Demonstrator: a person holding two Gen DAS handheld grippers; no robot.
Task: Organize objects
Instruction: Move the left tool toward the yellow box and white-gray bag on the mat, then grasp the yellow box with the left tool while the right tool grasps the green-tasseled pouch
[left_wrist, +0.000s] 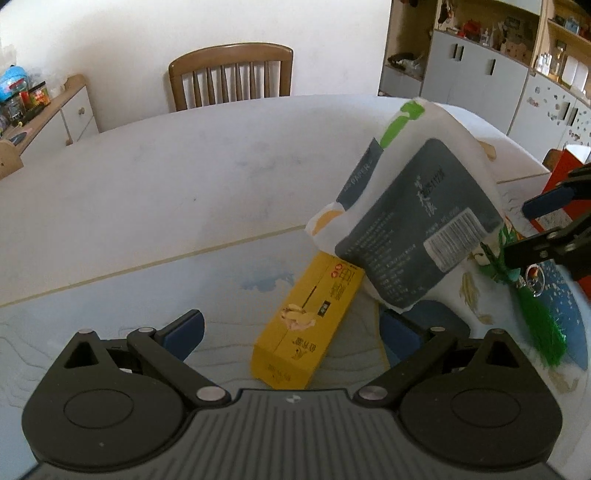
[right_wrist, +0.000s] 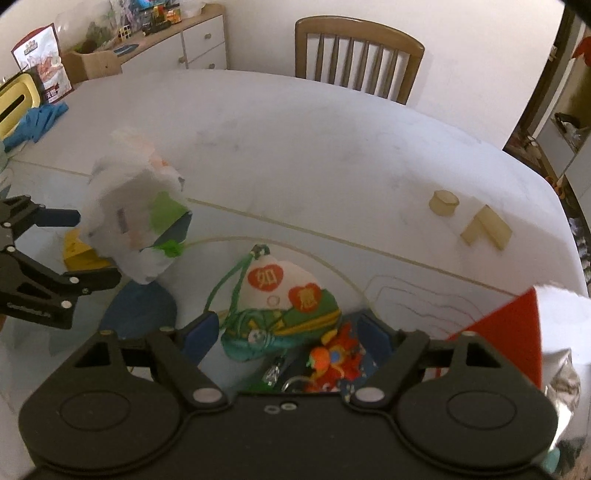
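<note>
A white tissue pack (left_wrist: 417, 214) with grey and green print hangs tilted in the air, blurred in the right wrist view (right_wrist: 136, 221); no gripper holds it. A yellow box (left_wrist: 306, 328) lies on the mat below it. My left gripper (left_wrist: 291, 328) is open, its fingers either side of the yellow box, and shows at the left of the right wrist view (right_wrist: 96, 247). My right gripper (right_wrist: 291, 332) is open around an embroidered green and white sachet (right_wrist: 284, 302) and a red charm (right_wrist: 336, 362). Its green tassel (left_wrist: 539, 325) shows in the left wrist view.
A white table (right_wrist: 332, 147) carries a patterned mat (left_wrist: 110, 314). Two pale wooden blocks (right_wrist: 484, 225) lie at the right. A red box (right_wrist: 509, 332) stands near my right gripper. A wooden chair (left_wrist: 232, 74) stands behind the table. A blue cloth (right_wrist: 37, 122) lies far left.
</note>
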